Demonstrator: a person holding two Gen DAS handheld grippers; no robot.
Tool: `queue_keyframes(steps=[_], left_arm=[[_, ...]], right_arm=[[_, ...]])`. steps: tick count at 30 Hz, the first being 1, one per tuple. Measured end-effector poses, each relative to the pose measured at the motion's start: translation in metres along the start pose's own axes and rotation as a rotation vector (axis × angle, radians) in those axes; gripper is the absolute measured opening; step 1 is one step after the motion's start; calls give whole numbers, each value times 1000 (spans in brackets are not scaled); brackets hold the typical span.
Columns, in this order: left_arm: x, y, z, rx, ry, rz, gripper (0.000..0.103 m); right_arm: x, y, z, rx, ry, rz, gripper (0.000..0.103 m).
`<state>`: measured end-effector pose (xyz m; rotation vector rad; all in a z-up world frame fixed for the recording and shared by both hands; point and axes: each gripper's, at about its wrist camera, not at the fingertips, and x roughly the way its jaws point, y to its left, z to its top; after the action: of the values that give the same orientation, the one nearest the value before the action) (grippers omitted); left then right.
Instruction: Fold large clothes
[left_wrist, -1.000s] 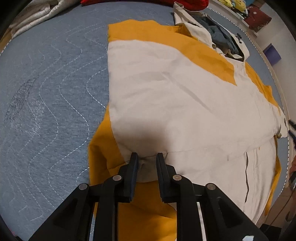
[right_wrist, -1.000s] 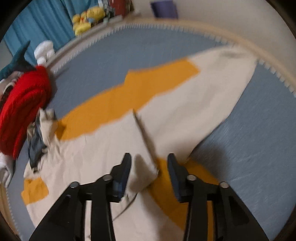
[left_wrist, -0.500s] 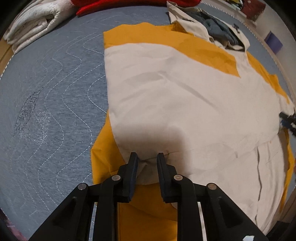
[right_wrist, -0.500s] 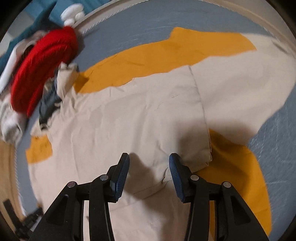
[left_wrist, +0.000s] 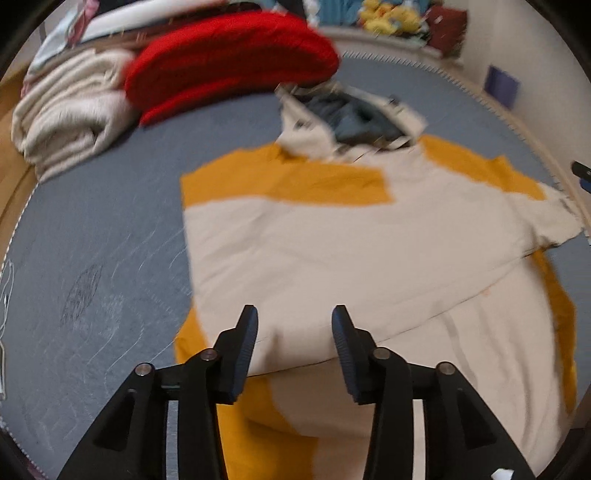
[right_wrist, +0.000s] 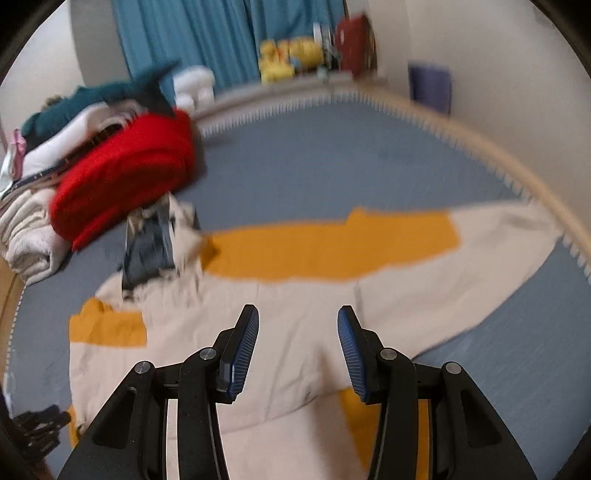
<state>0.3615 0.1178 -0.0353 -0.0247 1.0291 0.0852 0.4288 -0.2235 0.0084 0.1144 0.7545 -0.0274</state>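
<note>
A large cream and mustard-yellow jacket (left_wrist: 332, 251) lies spread on the grey-blue quilted bed, its hood with dark lining (left_wrist: 354, 118) at the far end. A cream panel is folded over its near part. My left gripper (left_wrist: 294, 334) is open and empty, just above the folded hem. In the right wrist view the jacket (right_wrist: 295, 325) lies across the middle, one sleeve (right_wrist: 498, 251) reaching right toward the bed edge. My right gripper (right_wrist: 297, 334) is open and empty above the cream fabric. The left gripper (right_wrist: 37, 424) shows at the lower left there.
A red bundle (left_wrist: 229, 55) and a rolled cream blanket (left_wrist: 70, 114) lie at the head of the bed (left_wrist: 92, 240). The wooden bed rim (right_wrist: 480, 140) curves along the right. Blue curtains (right_wrist: 207, 37), yellow plush toys (right_wrist: 288, 59) and a purple box (right_wrist: 430, 86) stand beyond.
My left gripper has let go of the hem and opened. Both grippers have lifted and tilted up, so the head of the bed now shows. The fold lies on the jacket.
</note>
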Motion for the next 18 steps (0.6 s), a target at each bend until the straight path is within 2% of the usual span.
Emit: queue_keyframes(steps=[5,8,13,18], left_arm=[[-25,-33,5,30,-100,-40,43],[-34,-44,7,21,-140,-63,44],[-41,-49,11,4,-186,-48,44],[-35,-45,10,-22,-176,-50,44]], right_arm=[[-31,-28,13,-18,-106,-30,46],[-34,-55,17,11,-96,-49,46],[-24,-115,18,124,-49,-66,46],[-17,-170,19,248,-34,-70,46]])
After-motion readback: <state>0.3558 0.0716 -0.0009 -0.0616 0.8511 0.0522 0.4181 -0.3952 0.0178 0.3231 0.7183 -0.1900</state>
